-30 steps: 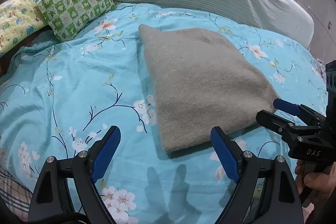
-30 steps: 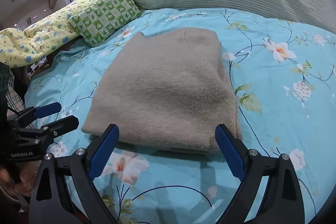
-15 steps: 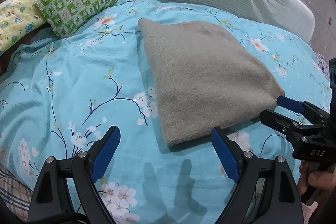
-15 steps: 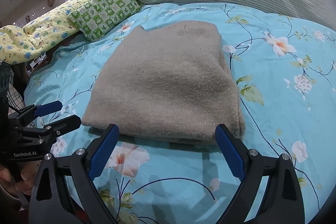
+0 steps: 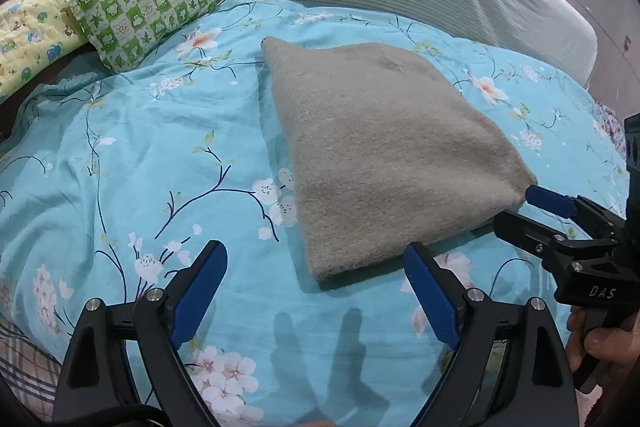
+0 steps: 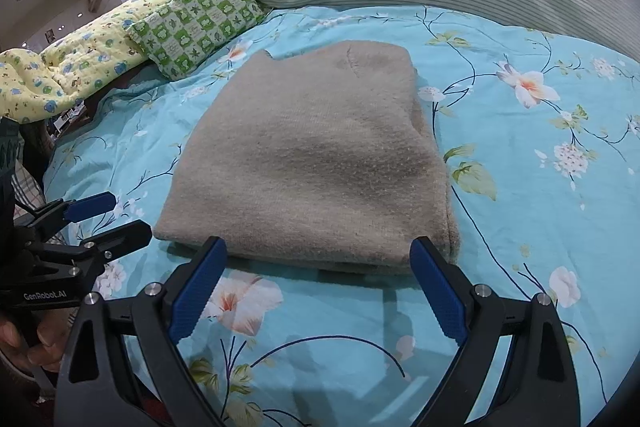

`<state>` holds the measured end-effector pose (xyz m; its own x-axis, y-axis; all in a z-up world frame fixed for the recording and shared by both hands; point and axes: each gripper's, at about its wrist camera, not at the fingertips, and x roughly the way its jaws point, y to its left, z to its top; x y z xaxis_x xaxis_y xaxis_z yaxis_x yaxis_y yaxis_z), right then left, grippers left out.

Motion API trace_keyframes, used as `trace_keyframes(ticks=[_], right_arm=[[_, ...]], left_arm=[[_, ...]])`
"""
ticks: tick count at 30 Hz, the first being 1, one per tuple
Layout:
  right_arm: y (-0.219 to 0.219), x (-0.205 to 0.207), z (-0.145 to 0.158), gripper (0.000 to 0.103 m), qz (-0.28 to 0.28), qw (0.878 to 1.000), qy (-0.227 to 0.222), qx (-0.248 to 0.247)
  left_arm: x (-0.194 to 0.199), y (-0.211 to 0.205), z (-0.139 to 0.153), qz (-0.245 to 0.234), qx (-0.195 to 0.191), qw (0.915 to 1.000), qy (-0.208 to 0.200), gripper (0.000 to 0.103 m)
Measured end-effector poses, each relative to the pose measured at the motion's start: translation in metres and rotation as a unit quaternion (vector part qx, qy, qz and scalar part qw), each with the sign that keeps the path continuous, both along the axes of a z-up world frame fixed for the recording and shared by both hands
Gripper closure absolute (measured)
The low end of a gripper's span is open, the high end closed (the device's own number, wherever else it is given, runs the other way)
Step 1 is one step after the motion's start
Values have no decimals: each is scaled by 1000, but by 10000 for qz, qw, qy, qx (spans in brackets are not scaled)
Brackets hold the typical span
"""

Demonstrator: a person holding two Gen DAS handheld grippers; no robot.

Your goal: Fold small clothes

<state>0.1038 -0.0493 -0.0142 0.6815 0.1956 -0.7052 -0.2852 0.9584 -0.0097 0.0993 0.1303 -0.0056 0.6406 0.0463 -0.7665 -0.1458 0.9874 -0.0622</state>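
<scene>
Both tools, the left tool (image 5: 316,291) and right tool (image 6: 318,285), have crept closer to the folded sweater (image 5: 384,163) on the bed (image 5: 132,147), low, level, jaws wide, empty.

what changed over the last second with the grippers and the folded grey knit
Both open grippers eased forward toward the near edge of the folded grey knit: the left gripper and the right gripper now sit closer to it, the knit filling more of each view. Nothing was gripped or released. The knit kept its folded shape and place on the floral bedspread; the green checked pillow stayed put.
</scene>
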Motion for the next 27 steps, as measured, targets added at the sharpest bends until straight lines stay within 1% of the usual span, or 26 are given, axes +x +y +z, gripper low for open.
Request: trace_keyframes(ticks=[4,12,22,27], right_arm=[[1,0,1,10,22,10000,-17,-17],[1,0,0,10,14,10000,-14,-15],[2,0,0,10,10,10000,-17,-12],[3,0,1,10,-8,10000,-10,16]], left_arm=[[-2,-1,2,15,63,10000,-19,12],[-2,-3,3,31,39,10000,13,12],[2,-1,2,-75,-73,9999,42,12],[2,-3,2,-103,-30,9999,54,12]])
